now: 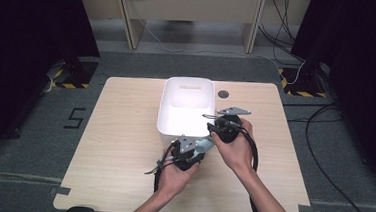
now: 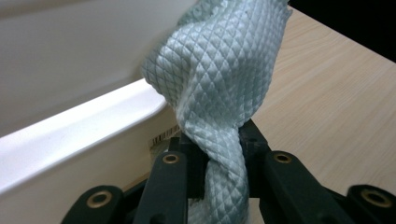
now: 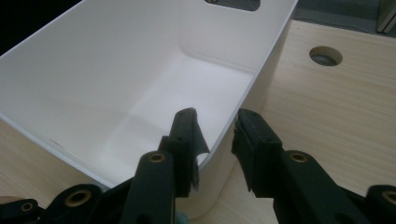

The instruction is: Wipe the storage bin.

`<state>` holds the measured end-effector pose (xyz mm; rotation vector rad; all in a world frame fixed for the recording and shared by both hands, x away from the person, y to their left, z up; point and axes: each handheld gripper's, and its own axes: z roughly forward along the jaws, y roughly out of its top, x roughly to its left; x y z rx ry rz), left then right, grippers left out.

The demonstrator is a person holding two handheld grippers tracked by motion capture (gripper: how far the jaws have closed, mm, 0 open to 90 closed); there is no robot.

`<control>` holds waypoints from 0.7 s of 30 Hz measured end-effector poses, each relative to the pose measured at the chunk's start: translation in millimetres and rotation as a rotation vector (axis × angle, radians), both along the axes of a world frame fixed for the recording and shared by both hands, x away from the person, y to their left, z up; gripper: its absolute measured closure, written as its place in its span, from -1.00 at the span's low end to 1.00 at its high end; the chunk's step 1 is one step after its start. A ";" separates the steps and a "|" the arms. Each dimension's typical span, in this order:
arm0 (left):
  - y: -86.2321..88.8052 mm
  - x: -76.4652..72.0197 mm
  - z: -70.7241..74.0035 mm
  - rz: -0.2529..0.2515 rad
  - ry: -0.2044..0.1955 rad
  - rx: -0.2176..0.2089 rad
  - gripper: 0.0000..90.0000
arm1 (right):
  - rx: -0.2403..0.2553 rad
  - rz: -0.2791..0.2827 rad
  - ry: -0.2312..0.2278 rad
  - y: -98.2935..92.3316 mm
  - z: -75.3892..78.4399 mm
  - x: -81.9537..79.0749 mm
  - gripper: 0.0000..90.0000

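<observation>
Bench (image 1: 123, 146): carrying a white bin (image 1: 186, 106), open-topped.
Bin: rigid, looking light; not being gripped.
Right tongs (image 3: 215, 140): hovering spread at the bin's near corner, straddling its rim, pinching nothing.
Left tongs (image 2: 219, 163): pinching the cloth, hovering just outside the bin's near wall.
Cloth (image 2: 219, 84): pale, quilted, twisted; likely soft, limp, light and draping; best taken by a bunched fold.

On the table (image 1: 118, 146) — a bin (image 1: 186, 106), set at mid-width toward the far edge. Just before its near rim, a cloth (image 2: 219, 93) clamped in the left gripper (image 1: 188, 153). Right of that, beside the bin's near right corner — the right gripper (image 1: 223, 127), astride the rim. Behind, right of the bin, a hole (image 1: 223, 94) in the tabletop.
</observation>
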<state>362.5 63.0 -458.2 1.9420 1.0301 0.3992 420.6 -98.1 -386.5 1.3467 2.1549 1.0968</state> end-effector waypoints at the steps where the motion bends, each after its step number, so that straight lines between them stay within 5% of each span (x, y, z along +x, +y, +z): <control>1: -0.3 0.2 -1.4 -0.001 -0.001 0.004 0.70 | 0.000 0.000 0.000 0.0 0.0 0.0 0.52; 21: -8.1 2.5 -23.4 0.006 0.010 0.054 0.70 | 0.000 0.001 -0.002 0.0 -0.2 0.0 0.52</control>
